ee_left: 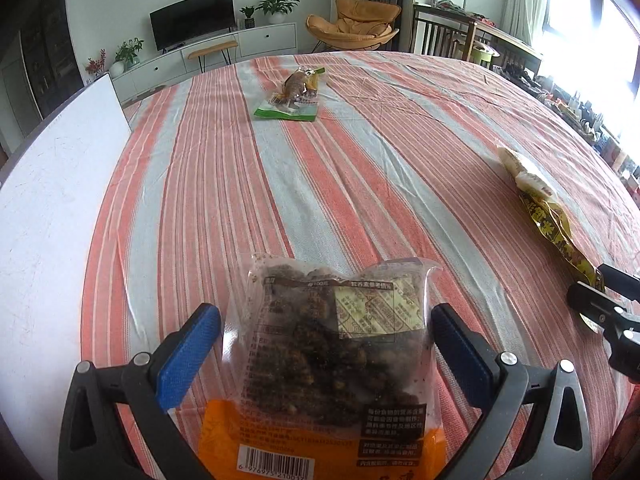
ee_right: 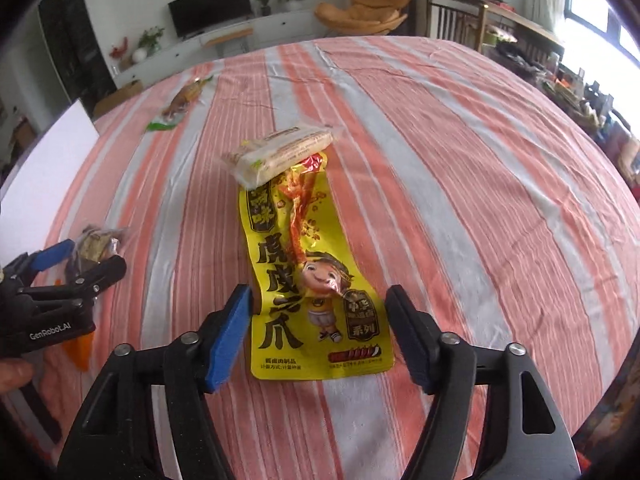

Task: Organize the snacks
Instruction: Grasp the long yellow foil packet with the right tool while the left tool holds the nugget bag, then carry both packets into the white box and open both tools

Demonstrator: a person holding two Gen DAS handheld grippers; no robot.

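A clear bag of dark brown nuts with an orange base [ee_left: 320, 352] lies between my left gripper's [ee_left: 326, 312] blue pads. Both pads [ee_left: 192, 356] sit against its side edges, and its right edge curls at the pad. The right wrist view shows that gripper [ee_right: 94, 256] at the left with the bag [ee_right: 96, 240]. My right gripper [ee_right: 318, 292] is open, straddling the near end of a yellow snack pack [ee_right: 280, 300] that lies flat on the cloth. A beige wrapped snack [ee_right: 280, 152] rests on the pack's far end.
A green-edged snack pack [ee_left: 292, 96] lies far back on the striped tablecloth [ee_left: 360, 180]. A white board [ee_left: 52, 184] stands along the table's left edge. A hand [ee_right: 12, 372] holds the left gripper. Chairs and cluttered shelves stand beyond the table's right side.
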